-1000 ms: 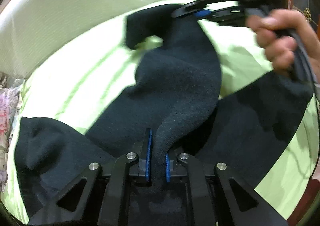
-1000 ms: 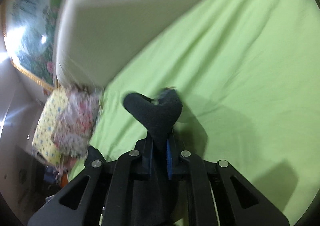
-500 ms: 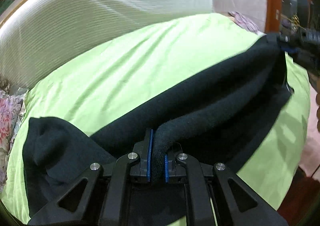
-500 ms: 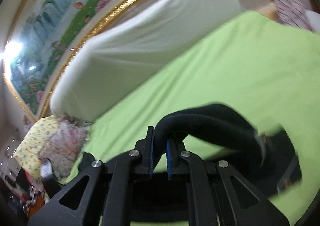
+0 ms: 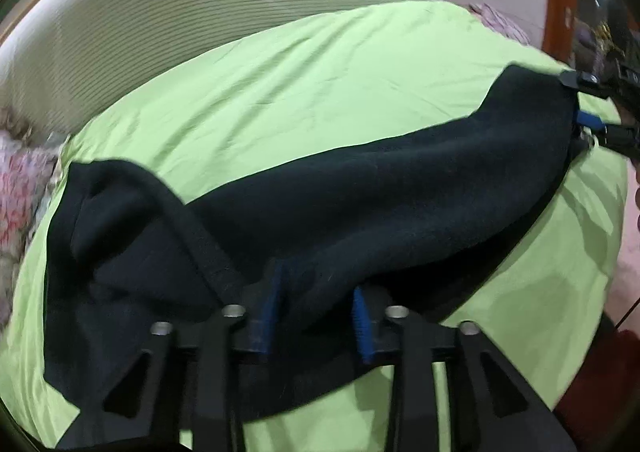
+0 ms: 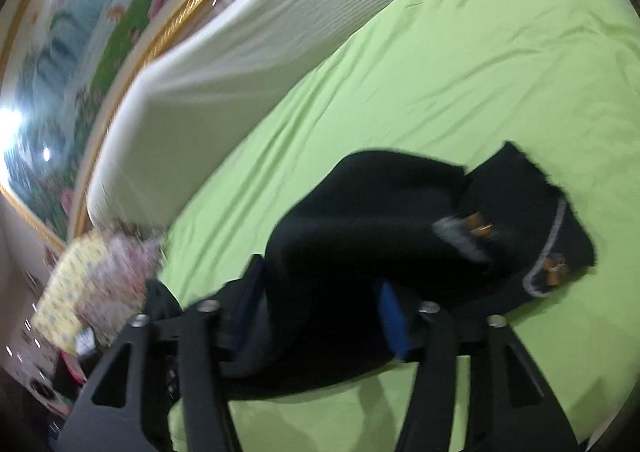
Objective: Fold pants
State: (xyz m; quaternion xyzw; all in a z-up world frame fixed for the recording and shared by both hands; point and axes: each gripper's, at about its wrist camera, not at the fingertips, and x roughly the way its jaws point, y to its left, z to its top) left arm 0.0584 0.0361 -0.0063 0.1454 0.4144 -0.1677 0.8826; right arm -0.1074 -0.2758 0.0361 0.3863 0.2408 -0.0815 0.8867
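Item: dark pants (image 5: 360, 188), thick fleecy fabric, lying in a long band across a lime-green bed sheet (image 5: 320, 76), running from the near left to the far right in the left wrist view. One end is bunched in loose folds at the near left; the other end reaches the far right, where the right gripper (image 5: 592, 104) shows at the frame edge, just beside or touching the cloth; which one cannot be told.

Left gripper (image 5: 318, 316): jaws parting, blue pads (image 5: 362, 326) set moderately apart, a ridge of the pants lying between them; pressing contact is not evident.

Right gripper, own view (image 6: 320, 308): jaws likewise parting, a fair gap between the pads, pants fabric heaped between and beyond them. A grey-edged opening with small orange-brown details (image 6: 554, 272) shows on the cloth at the right.

Surroundings: pale ribbed headboard cushion (image 5: 200, 8) at the far side; gold-framed floral picture (image 6: 100, 36) above it; flowered bedding (image 6: 100, 272) at the left.

Labels, brands, writing: none legible; both views are motion-blurred.
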